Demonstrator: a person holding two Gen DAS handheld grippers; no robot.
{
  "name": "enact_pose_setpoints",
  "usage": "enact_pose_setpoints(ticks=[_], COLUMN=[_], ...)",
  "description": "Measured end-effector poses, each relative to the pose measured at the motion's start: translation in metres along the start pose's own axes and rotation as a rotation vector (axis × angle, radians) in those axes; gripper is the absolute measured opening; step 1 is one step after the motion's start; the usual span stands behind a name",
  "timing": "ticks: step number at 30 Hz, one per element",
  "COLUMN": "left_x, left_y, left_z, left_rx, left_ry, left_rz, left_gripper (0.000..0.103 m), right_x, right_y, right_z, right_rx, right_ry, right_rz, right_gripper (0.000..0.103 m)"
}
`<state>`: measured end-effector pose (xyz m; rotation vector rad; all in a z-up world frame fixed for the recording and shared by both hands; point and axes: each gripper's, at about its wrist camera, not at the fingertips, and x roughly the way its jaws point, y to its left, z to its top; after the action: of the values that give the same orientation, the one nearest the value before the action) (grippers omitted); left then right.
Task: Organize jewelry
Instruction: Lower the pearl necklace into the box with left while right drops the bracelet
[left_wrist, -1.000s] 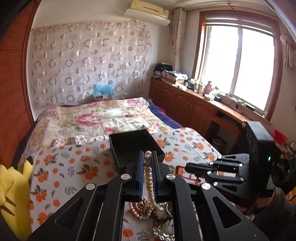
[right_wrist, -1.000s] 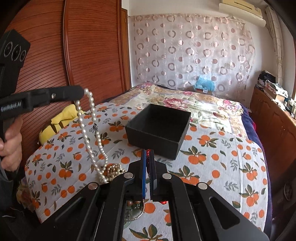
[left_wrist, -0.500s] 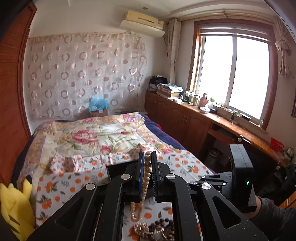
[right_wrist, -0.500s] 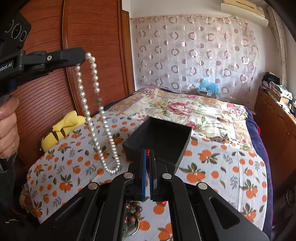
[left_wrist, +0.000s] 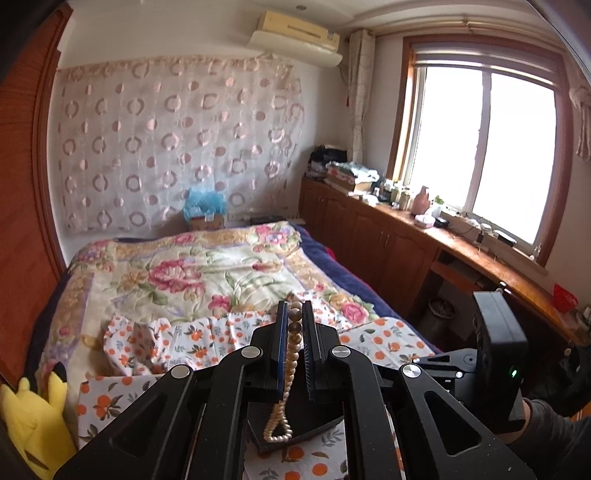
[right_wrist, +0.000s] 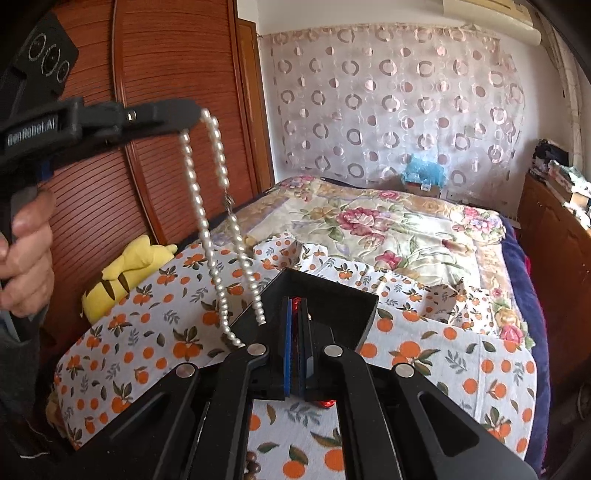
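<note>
Left wrist view: my left hand-held gripper (left_wrist: 294, 325) is clamped on the pearl necklace (left_wrist: 286, 373), whose loop dangles over the black box (right_wrist: 325, 302). My right hand-held gripper (right_wrist: 295, 306) is pinched tight on something red (right_wrist: 295, 303) that I can't identify, right over that box on the orange-print cloth (right_wrist: 147, 332) on the bed (right_wrist: 388, 221).

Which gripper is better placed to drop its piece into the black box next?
Left. The left gripper holds the pearl necklace hanging with its lower end over the black box. The right gripper pinches only a small red piece, low at the box's near side.
</note>
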<state>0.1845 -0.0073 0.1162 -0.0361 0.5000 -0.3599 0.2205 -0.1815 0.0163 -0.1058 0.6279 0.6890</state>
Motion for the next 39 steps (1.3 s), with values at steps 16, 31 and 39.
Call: enact_pose_setpoints(ticks=[16,31,39], left_x=[0.064,0.095,0.068], left_y=[0.030,0.030,0.018], left_z=[-0.037,-0.079,-0.106], left_rx=[-0.052,-0.047,-0.022], left_ry=[0.144,0.252,0.261], left_rz=[0.000,0.033,0.048], left_gripper=[0.007,0.007,0.025], right_x=[0.081,0.056,0.027], right_y=[-0.017,-0.037,-0.018], right_z=[-0.015,-0.033,-0.060], right_rx=[0.037,0.099,0.070], right_ry=[0.124,0.108,0.103], right_rz=[0.038,-0.019,-0.039], right_gripper=[0.017,0.023,0.023])
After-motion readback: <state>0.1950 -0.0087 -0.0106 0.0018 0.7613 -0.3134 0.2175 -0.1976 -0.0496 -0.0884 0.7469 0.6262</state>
